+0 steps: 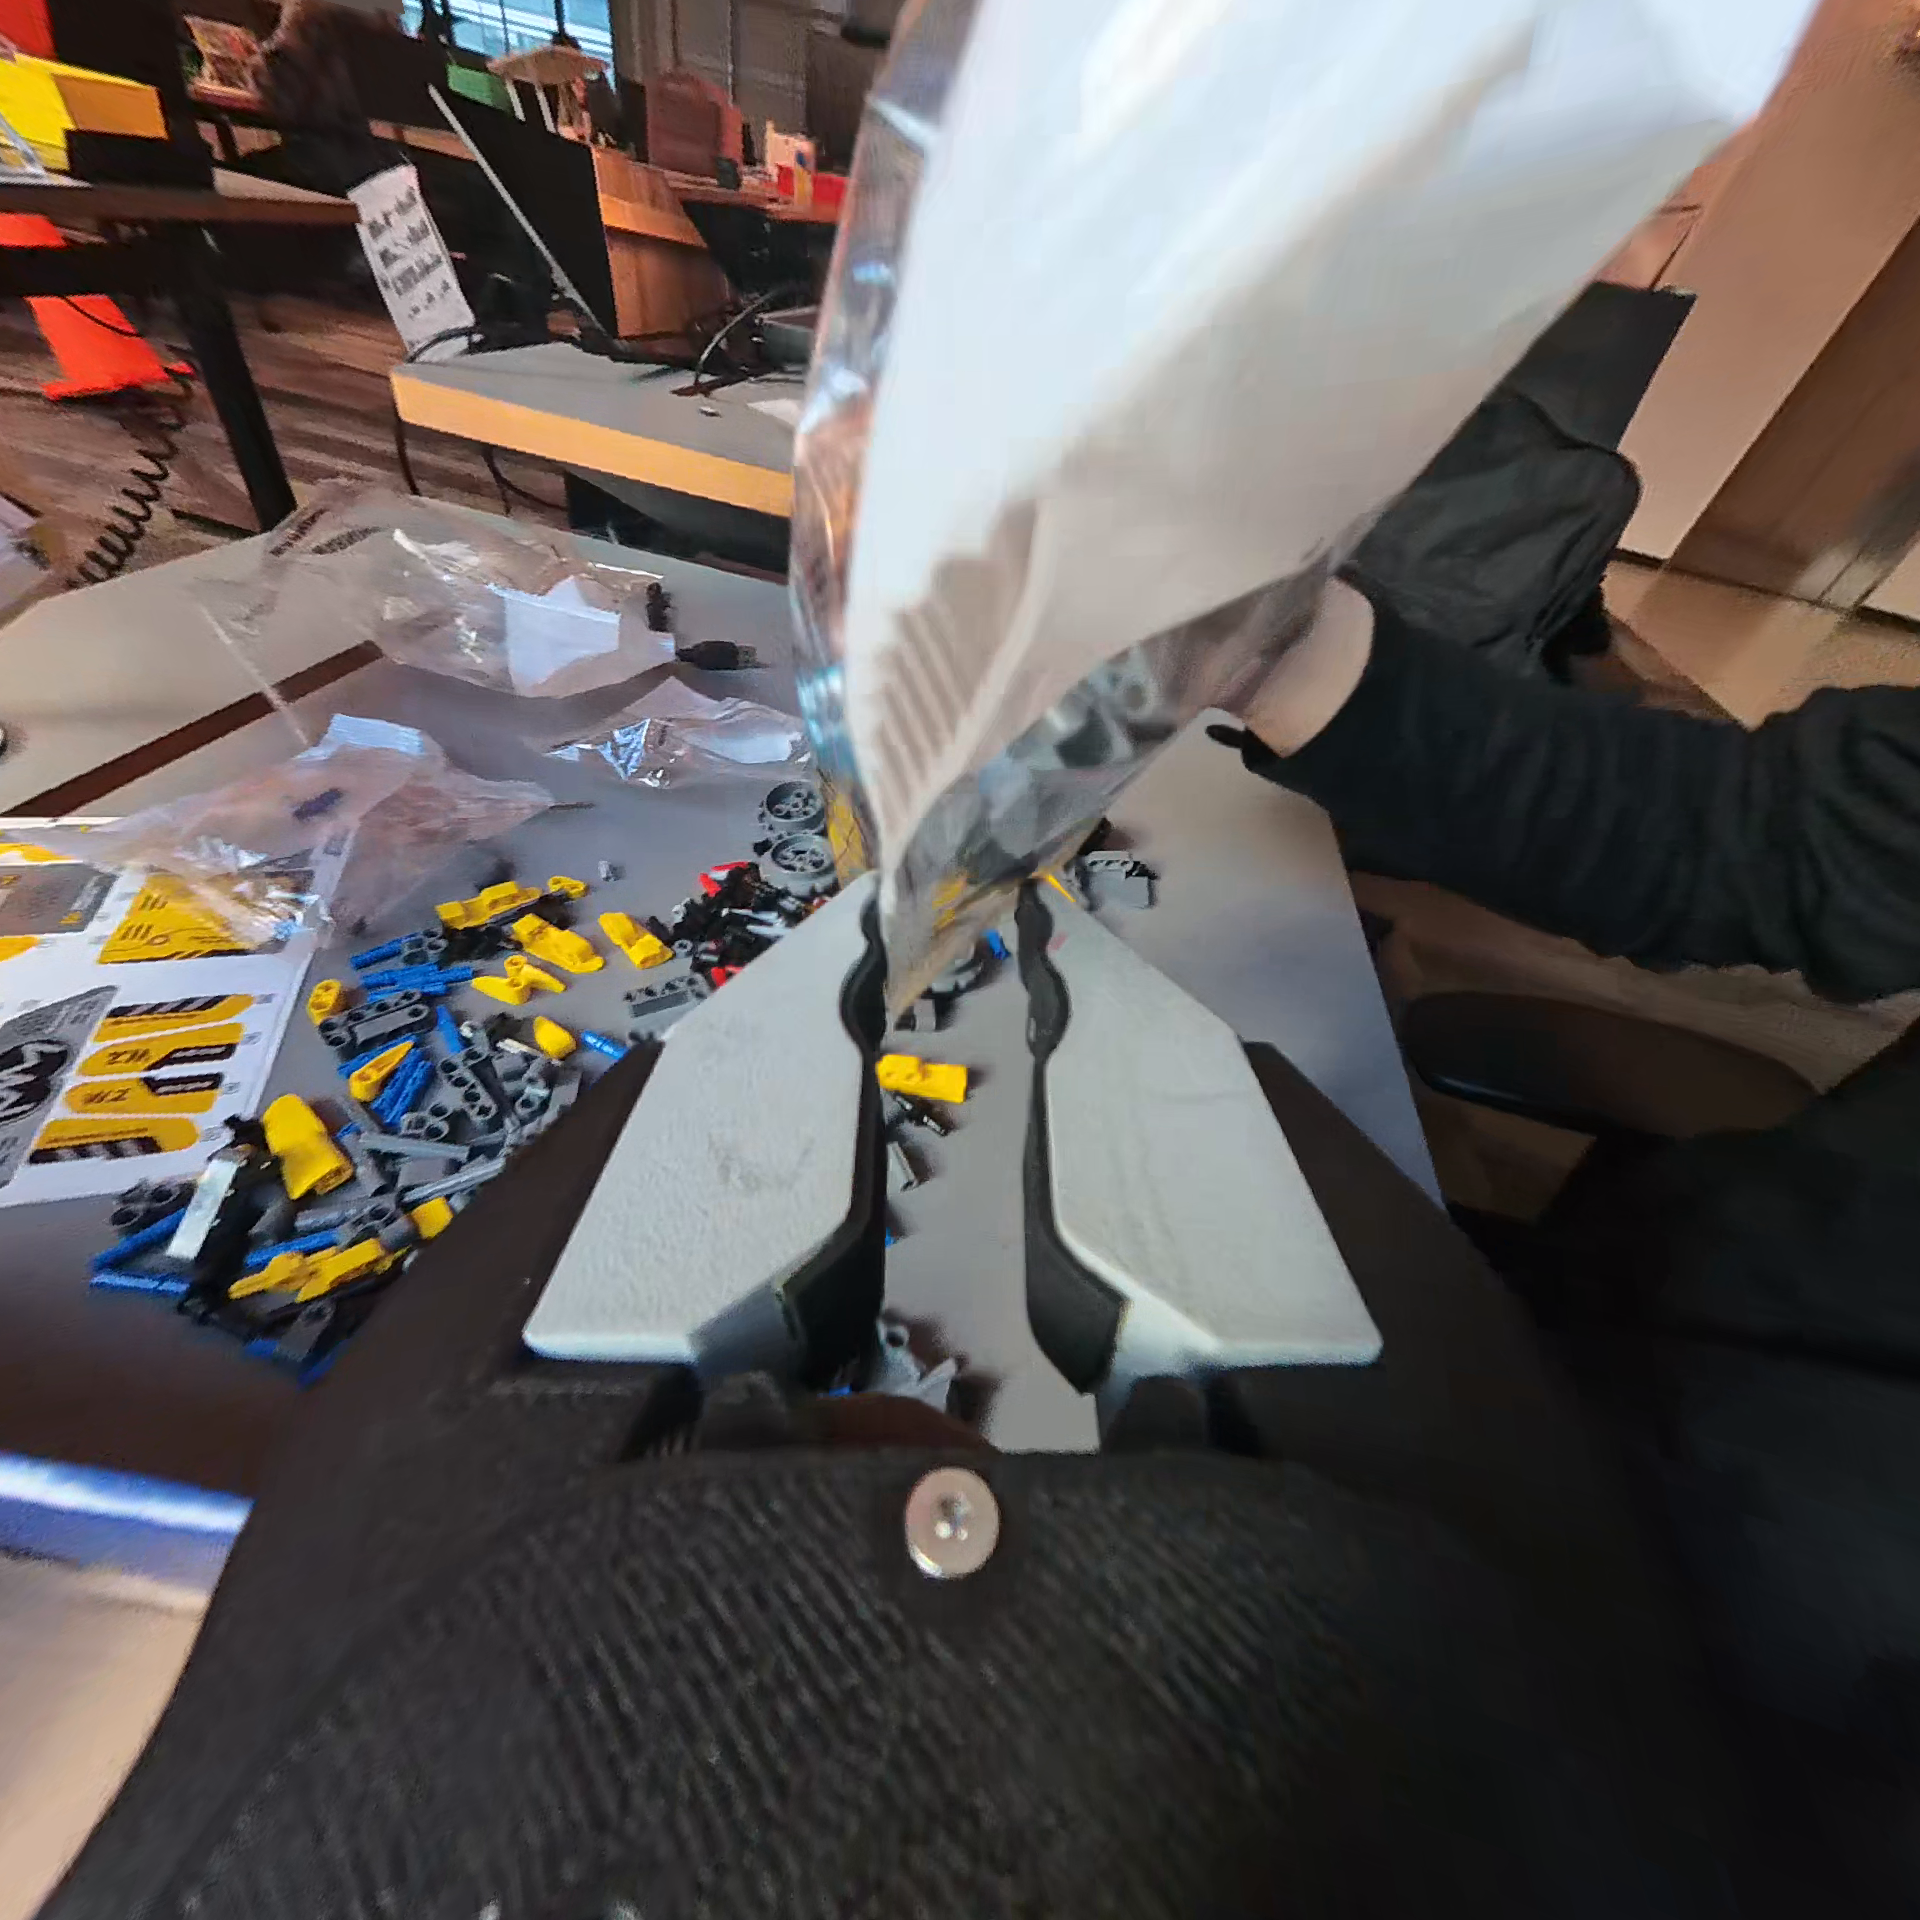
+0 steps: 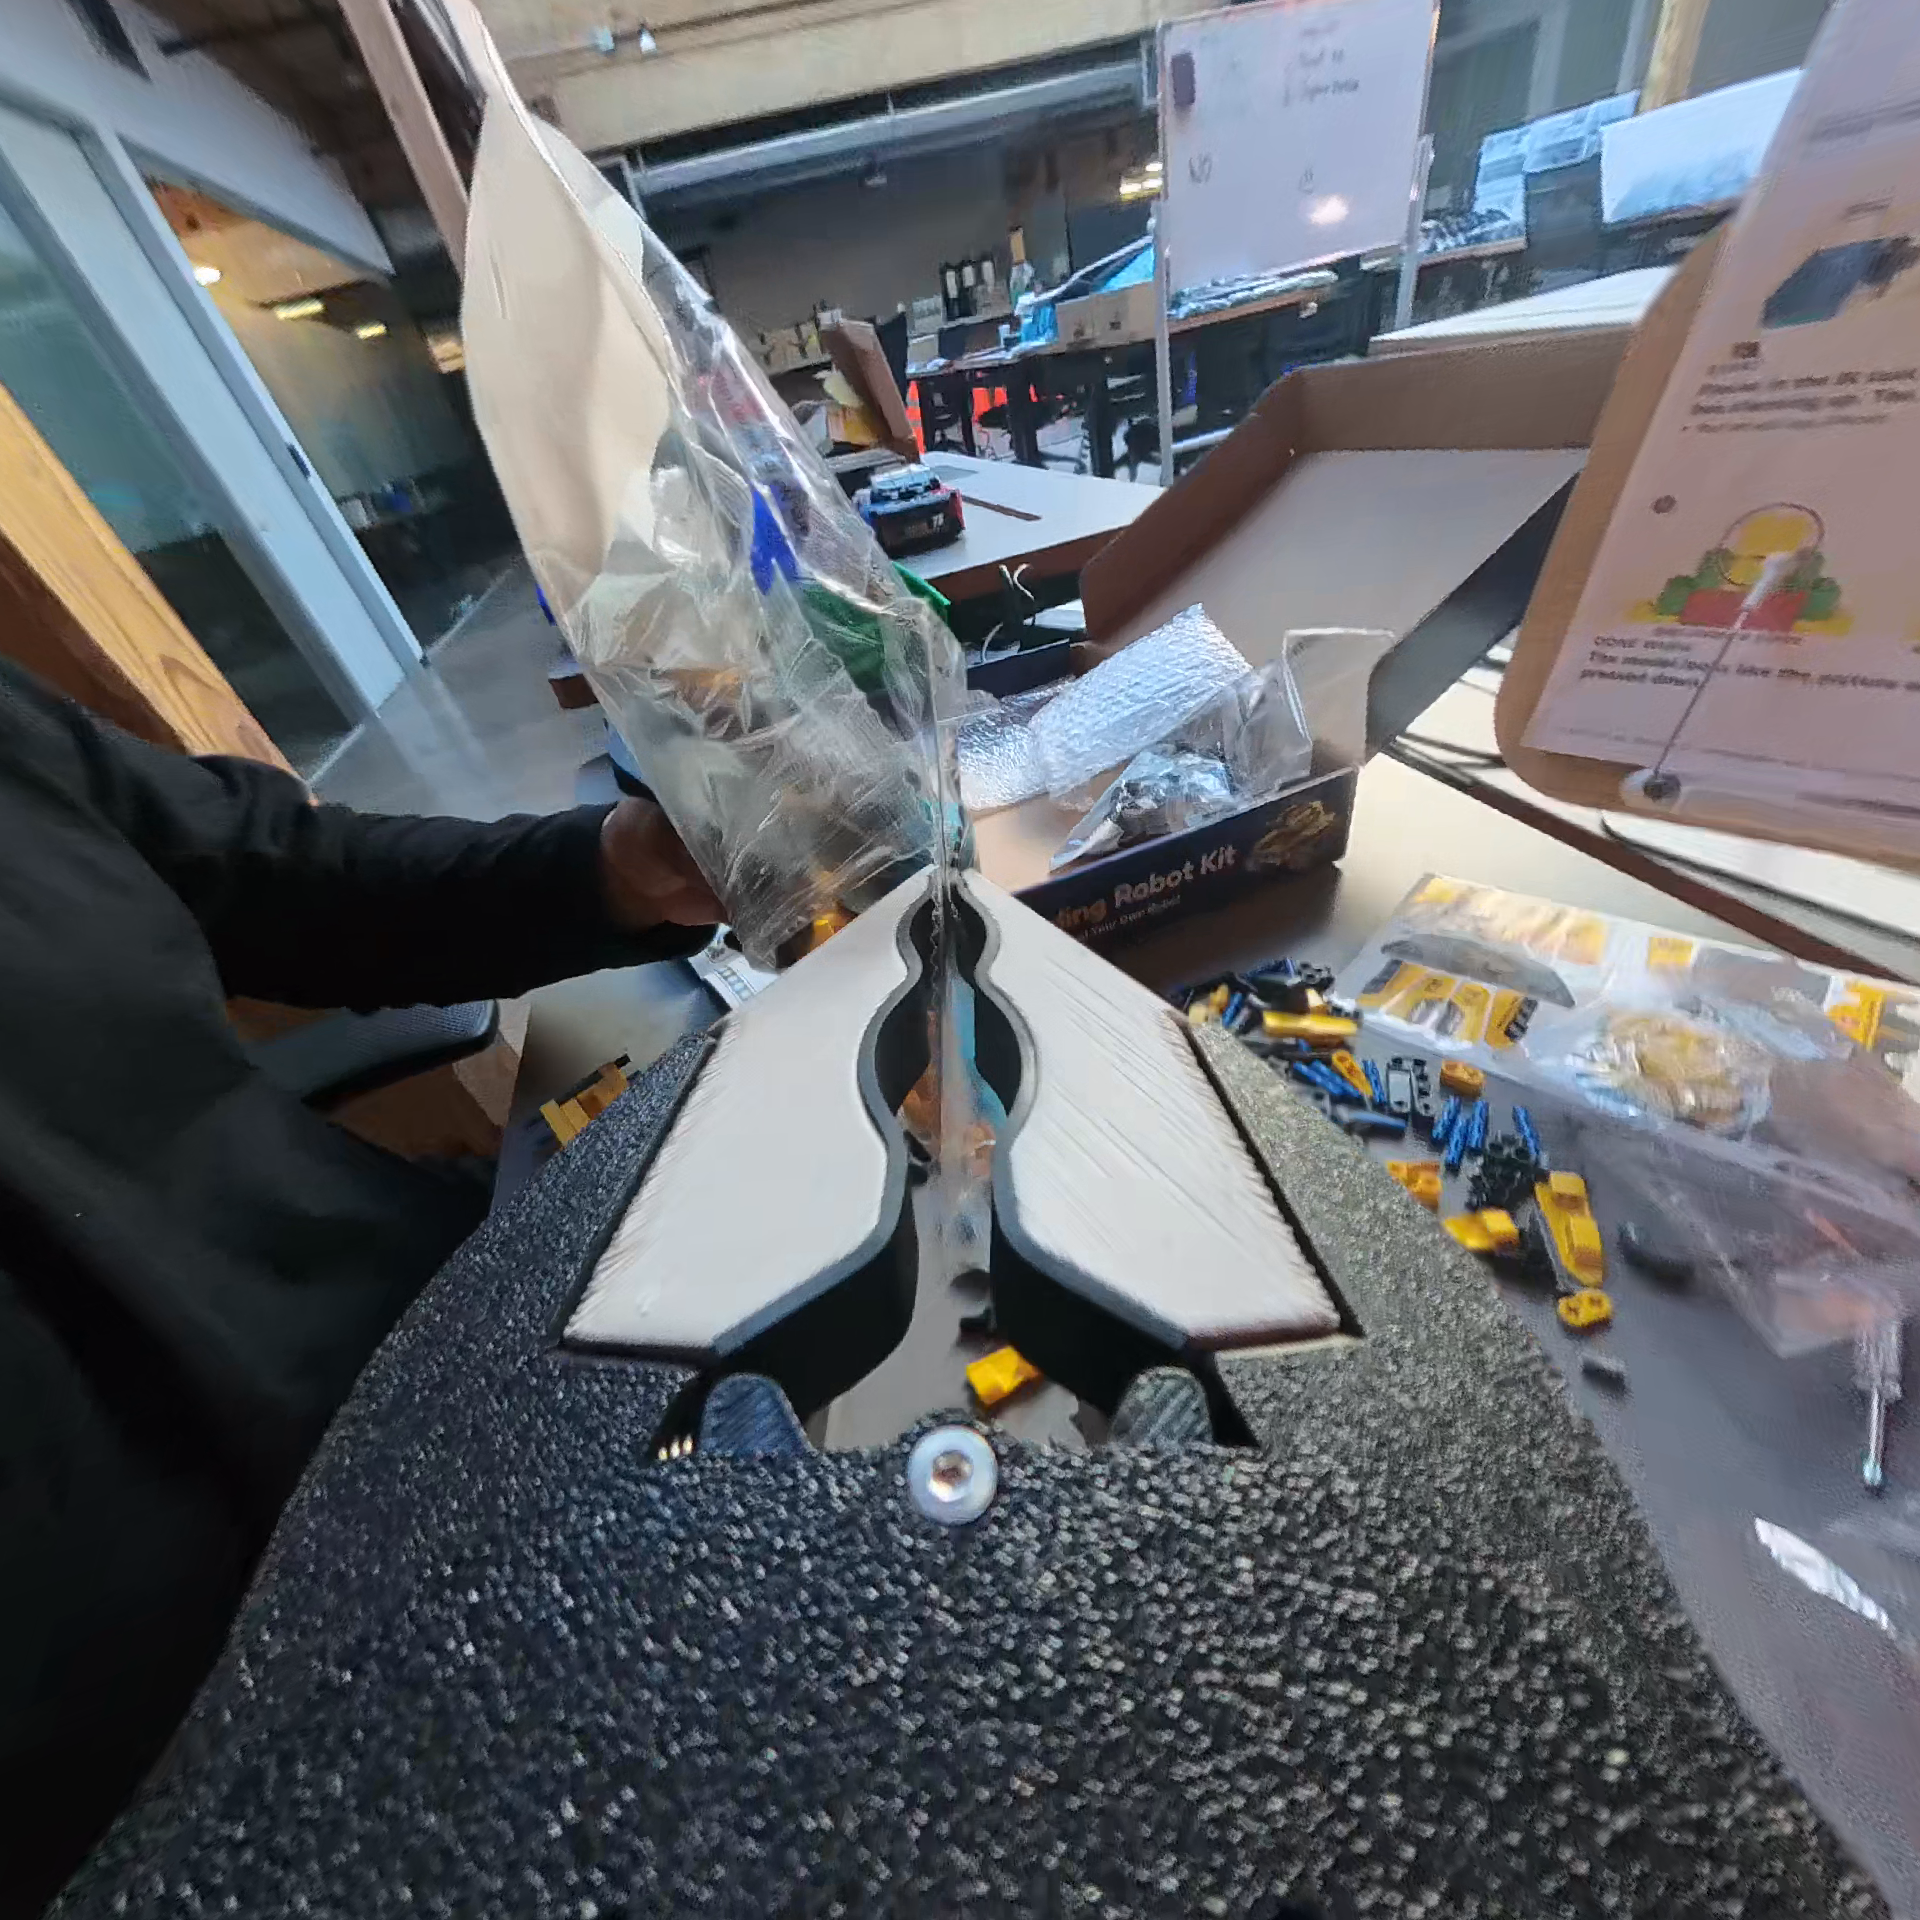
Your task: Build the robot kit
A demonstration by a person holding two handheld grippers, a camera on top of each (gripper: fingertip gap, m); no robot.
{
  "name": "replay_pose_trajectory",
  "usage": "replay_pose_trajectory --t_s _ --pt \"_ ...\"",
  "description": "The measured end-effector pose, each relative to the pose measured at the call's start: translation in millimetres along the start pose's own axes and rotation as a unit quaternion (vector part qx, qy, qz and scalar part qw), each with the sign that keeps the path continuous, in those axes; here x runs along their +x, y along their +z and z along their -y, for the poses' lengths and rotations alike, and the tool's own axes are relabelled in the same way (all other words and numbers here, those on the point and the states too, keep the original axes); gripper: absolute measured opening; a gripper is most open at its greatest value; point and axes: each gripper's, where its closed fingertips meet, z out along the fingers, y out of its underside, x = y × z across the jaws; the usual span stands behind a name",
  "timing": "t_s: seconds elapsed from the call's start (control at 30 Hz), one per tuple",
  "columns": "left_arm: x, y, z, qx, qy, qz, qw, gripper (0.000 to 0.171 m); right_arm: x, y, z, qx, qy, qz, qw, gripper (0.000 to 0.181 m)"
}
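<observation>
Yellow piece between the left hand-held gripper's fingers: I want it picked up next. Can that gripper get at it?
Probably yes: the left hand-held gripper is open with the yellow piece on the table in its gap, but the clear bag held by the right hand-held gripper hangs between its tips.

Open workshop: cluttered desks (image 1: 623, 416), whiteboard (image 2: 1294, 125), glass partitions (image 2: 156, 436).

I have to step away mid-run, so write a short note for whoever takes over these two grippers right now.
Right gripper: shut on the edge of the clear plastic bag, held up over the table.
Left gripper: fingers apart, the bag's lower corner between them, not clamped.
Bag has some small parts inside.
Loose yellow, blue and grey building pieces lie on the table, beside a sticker sheet and emptied bags.
Open kit box behind.
</observation>
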Motion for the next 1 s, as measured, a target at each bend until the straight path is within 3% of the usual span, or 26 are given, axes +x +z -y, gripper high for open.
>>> replay_pose_trajectory --t_s 0.13,0.23,0.33,0.53,0.67,0.83,1.0 --pt "3.1 13.5 3.2 -0.003 -0.04 -0.042 0.998 0.035 12.5 -12.6 -13.7 -0.005 0.04 -0.032 0.999 0.0" --pt "-7.6 18.6 -2.6 -0.013 -0.057 -0.04 0.997 0.007 17.6 -17.2 -17.8 -0.01 0.048 -0.054 0.997 0.0" --pt "-18.7 21.0 -7.4 -0.018 -0.11 -0.045 0.993 0.0 20.7 -19.1 -22.2 -0.018 0.046 -0.07 0.996 0.001" --pt "-34.7 20.6 -13.7 0.002 -0.225 -0.078 0.971 0.0 19.4 -13.7 -34.5 -0.037 0.046 -0.053 0.997 0.036" --pt "-47.3 19.8 -23.3 -0.009 -0.249 -0.063 0.966 0.0 33.6 -13.3 -43.2 -0.062 0.026 -0.085 0.994 0.047" --pt "-51.9 16.7 -23.3 -0.005 -0.262 -0.066 0.963 0.0 50.4 -21.8 -52.9 -0.084 0.007 -0.127 0.988 0.047" --pt "-55.6 15.9 -27.4 -0.028 -0.231 -0.05 0.971 0.0 53.0 -31.9 -38.8 -0.05 0.004 -0.124 0.991 0.047"
